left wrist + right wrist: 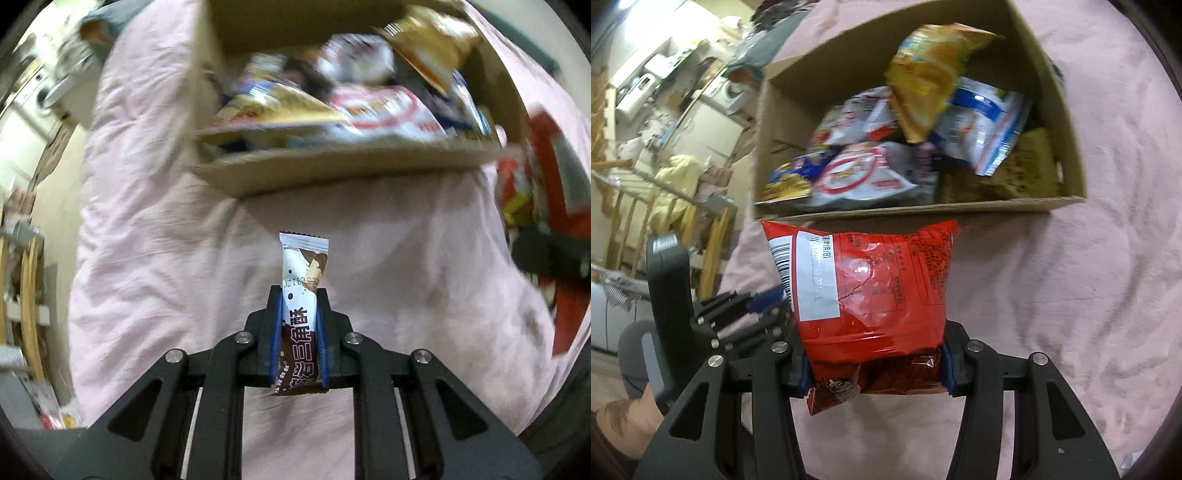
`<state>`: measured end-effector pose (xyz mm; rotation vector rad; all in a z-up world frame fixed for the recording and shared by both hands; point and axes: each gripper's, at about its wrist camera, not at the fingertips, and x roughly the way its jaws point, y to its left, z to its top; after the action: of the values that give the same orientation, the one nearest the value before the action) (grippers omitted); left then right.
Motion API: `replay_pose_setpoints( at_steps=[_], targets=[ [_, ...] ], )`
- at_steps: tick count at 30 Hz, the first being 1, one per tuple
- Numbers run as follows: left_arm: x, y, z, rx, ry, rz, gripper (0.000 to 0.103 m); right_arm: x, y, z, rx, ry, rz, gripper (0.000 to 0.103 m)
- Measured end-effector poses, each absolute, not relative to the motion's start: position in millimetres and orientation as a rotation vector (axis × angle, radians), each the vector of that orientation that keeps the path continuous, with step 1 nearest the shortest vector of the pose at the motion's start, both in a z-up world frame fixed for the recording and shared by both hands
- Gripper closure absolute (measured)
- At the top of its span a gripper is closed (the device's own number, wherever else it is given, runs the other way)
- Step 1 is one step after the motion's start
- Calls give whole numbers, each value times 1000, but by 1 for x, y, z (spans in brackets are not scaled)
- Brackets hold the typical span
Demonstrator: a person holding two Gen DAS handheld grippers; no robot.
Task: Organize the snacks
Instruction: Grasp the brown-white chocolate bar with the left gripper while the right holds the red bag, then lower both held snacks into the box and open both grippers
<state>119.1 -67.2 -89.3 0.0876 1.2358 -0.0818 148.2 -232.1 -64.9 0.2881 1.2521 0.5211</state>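
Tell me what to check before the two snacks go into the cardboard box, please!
1. Left gripper holds the small wafer bar: ok, the blue pads pinch it on both sides.
2. Right gripper holds the red snack bag: ok, gripped at its lower end.
3. Cardboard box is open on top: ok, no flaps in the way.
4. Room left in the box: cannot tell; packets pile up, with a yellow chip bag sticking up highest.
5. Snacks are over the box: not ok, both are short of its near wall, above the pink bedcover.
6. Grippers apart from each other: ok, side by side.
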Motion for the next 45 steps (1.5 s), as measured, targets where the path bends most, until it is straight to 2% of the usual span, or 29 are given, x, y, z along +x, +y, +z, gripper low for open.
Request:
replay_pose_setpoints(
  at_steps=[11, 21, 30, 38, 45],
  targets=[
    [116, -38, 0, -12, 1056, -28, 90, 135, -244, -1, 330, 981, 590, 51],
    [175, -16, 18, -36, 964, -33, 90, 156, -263, 20, 378, 821, 516, 51],
    [204, -24, 19, -9, 927, -44, 90, 192, -270, 22, 366, 793, 473, 51],
    [226, -21, -2, -11, 893, -72, 90, 233, -247, 10, 407, 825, 541, 51],
    [243, -18, -8, -50, 914, -80, 90, 260, -206, -15, 220, 918, 408, 50]
  ],
)
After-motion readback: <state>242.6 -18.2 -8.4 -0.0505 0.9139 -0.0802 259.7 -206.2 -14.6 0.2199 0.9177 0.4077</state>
